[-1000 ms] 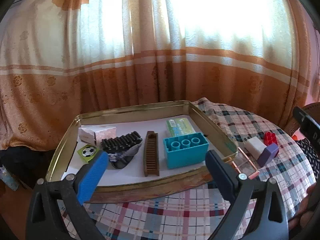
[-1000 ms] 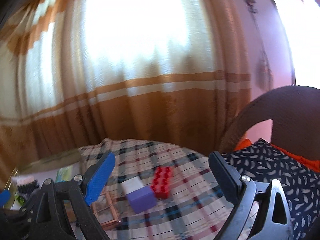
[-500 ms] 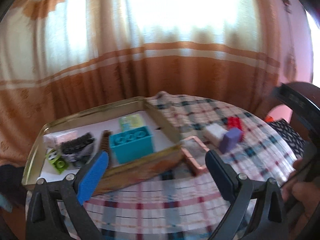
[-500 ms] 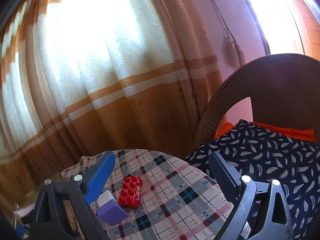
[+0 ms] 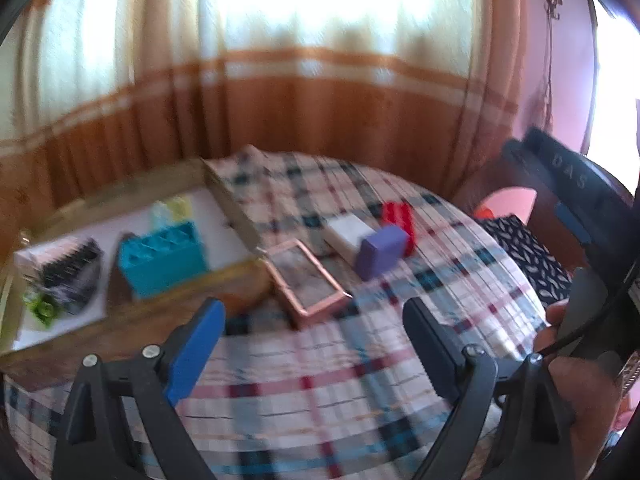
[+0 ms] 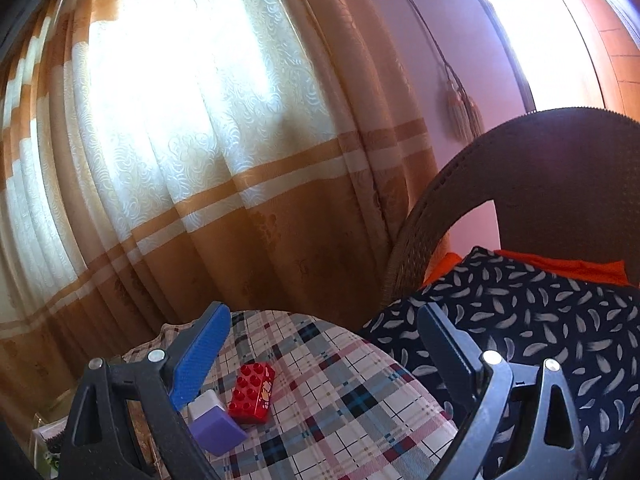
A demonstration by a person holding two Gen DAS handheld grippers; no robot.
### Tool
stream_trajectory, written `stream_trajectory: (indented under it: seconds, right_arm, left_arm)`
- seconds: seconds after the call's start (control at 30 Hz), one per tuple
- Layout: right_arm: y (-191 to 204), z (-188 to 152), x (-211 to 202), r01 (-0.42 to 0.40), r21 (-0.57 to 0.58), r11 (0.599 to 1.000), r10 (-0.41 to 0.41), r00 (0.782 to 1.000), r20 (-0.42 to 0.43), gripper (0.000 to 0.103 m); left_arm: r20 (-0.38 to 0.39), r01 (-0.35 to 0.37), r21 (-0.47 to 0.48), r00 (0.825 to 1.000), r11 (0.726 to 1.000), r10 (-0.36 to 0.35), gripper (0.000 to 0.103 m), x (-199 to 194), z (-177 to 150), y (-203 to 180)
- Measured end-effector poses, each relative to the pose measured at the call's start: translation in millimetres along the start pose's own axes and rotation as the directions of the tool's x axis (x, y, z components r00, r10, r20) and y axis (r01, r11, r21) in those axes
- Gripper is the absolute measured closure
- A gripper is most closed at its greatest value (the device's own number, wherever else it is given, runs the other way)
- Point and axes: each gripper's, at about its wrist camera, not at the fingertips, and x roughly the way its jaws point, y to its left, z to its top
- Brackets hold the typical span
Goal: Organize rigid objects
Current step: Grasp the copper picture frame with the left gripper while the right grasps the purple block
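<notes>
A round bench [image 5: 304,384] draped in a plaid cloth is seen from the left claw [image 5: 314,332], whose jaws are closing with nothing between them — only bare cloth lies in the gap. Just beyond the claw, a pink-framed rectangular piece [image 5: 306,280] rests against the corner of a gold tray [image 5: 232,208]. Inside the tray, a teal block [image 5: 164,256], a black comb-like item [image 5: 66,272], a small green piece [image 5: 42,308] and a pale green box [image 5: 172,210] are gathered, though the view is blurred. Farther right on the cloth, a white block [image 5: 346,234], a purple block [image 5: 380,252] and a red studded brick [image 5: 398,216] are grouped closely together, outside the tray. At the right edge of this view a hand [image 5: 580,392] is seen gripping the other tool.

The right claw [image 6: 324,354] is held wide and empty above the bench edge, with the red brick [image 6: 253,393] and the purple block [image 6: 216,432] visible between its fingers, low and to the left. A wicker chair [image 6: 520,168] with a feather-print cushion [image 6: 540,312] stands behind, before an orange-banded curtain [image 6: 200,140].
</notes>
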Motion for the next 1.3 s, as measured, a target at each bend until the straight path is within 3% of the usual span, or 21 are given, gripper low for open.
stream_trajectory:
  seconds: [0.1, 0.3, 0.43, 0.5, 0.63, 0.7, 0.73, 0.77, 0.83, 1.0, 1.3]
  right_arm:
    - [1, 0, 3, -0.006, -0.004, 1.0, 0.006, 1.0, -0.021, 0.007]
    - [-1, 0, 5, -0.007, 0.005, 1.0, 0.007, 1.0, -0.029, 0.007]
    - [-3, 0, 7, -0.011, 0.012, 1.0, 0.011, 0.999, -0.04, 0.007]
    - [-2, 0, 8, -0.015, 0.012, 1.0, 0.015, 0.999, -0.048, 0.007]
    - [-3, -1, 10, -0.016, 0.016, 1.0, 0.017, 0.998, -0.061, 0.007]
    - [-3, -2, 12, -0.024, 0.015, 1.0, 0.025, 0.997, -0.075, 0.007]
    - [-2, -2, 14, -0.03, 0.012, 0.999, 0.031, 0.996, -0.084, 0.007]
    - [-1, -2, 16, -0.038, 0.009, 0.999, 0.038, 0.995, -0.095, 0.007]
    - [1, -3, 20, -0.056, 0.002, 0.998, 0.056, 0.991, -0.124, 0.007]
    - [6, -11, 37, -0.139, -0.008, 0.99, 0.132, 0.953, -0.273, 0.007]
    - [40, -27, 30, -0.296, -0.176, 0.939, 0.212, 0.901, -0.379, 0.007]
  left_arm:
    - [-0.054, 0.004, -0.017, 0.999, 1.0, -0.005, 0.025, 14, 1, -6]
    - [-0.11, -0.009, -0.113, 0.994, 0.994, -0.003, 0.025, 39, 8, -5]
    - [-0.137, -0.068, -0.144, 0.989, 0.987, 0.048, 0.025, 53, 14, -6]
    - [-0.174, -0.076, -0.176, 0.984, 0.981, 0.045, 0.03, 63, 14, -3]
    - [-0.175, -0.126, -0.132, 0.979, 0.983, 0.102, 0.032, 66, 13, -11]
    - [-0.174, -0.117, -0.131, 0.98, 0.984, 0.094, 0.033, 66, 13, -10]
    - [-0.169, -0.107, -0.136, 0.982, 0.985, 0.083, 0.037, 66, 13, -8]
    - [-0.163, -0.099, -0.142, 0.984, 0.985, 0.075, 0.05, 65, 13, -5]
    - [-0.161, -0.073, -0.139, 0.986, 0.988, 0.05, 0.055, 64, 12, 1]
    - [-0.157, -0.012, -0.091, 0.988, 0.996, -0.002, 0.057, 55, 4, 8]
    - [-0.172, 0.055, -0.068, 0.983, 0.996, -0.066, 0.059, 27, -13, 29]
